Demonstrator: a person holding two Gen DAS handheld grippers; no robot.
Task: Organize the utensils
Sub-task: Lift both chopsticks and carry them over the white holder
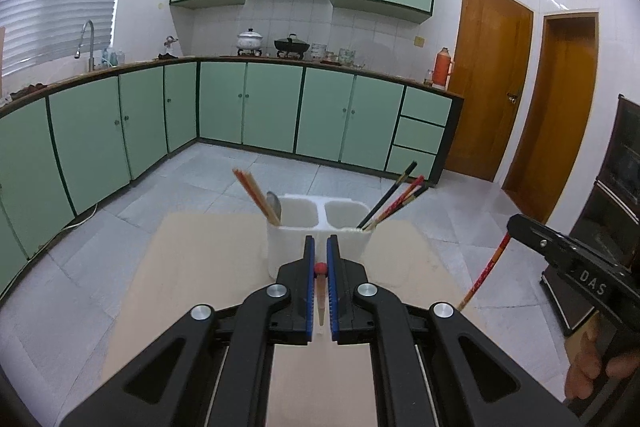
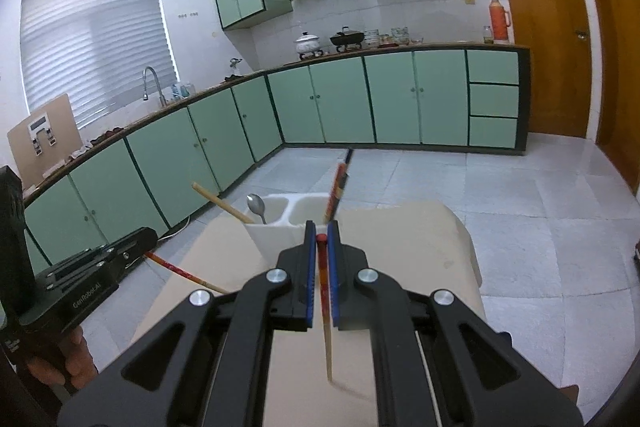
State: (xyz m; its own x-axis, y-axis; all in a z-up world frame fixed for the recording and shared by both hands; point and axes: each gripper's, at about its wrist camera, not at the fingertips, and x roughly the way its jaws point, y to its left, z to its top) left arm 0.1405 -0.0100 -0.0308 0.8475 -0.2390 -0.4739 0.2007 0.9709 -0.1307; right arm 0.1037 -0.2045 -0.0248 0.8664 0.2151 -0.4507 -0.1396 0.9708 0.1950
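A white two-compartment utensil holder (image 1: 316, 227) (image 2: 288, 215) stands on a beige table (image 1: 200, 267). Its left compartment holds wooden chopsticks (image 1: 256, 195) and a metal spoon (image 2: 256, 205). Its right compartment holds dark and red chopsticks (image 1: 394, 201). My left gripper (image 1: 321, 247) is shut on a red-tipped chopstick (image 1: 321, 291), just in front of the holder. My right gripper (image 2: 321, 231) is shut on a red patterned chopstick (image 2: 325, 299), near the holder's right compartment. The right gripper also shows in the left wrist view (image 1: 516, 225), and the left gripper in the right wrist view (image 2: 148, 239).
Green kitchen cabinets (image 1: 260, 107) run along the far walls beyond a grey tiled floor (image 2: 520, 207). Wooden doors (image 1: 492, 75) stand at the right. The table edge (image 2: 472, 251) drops off right of the holder.
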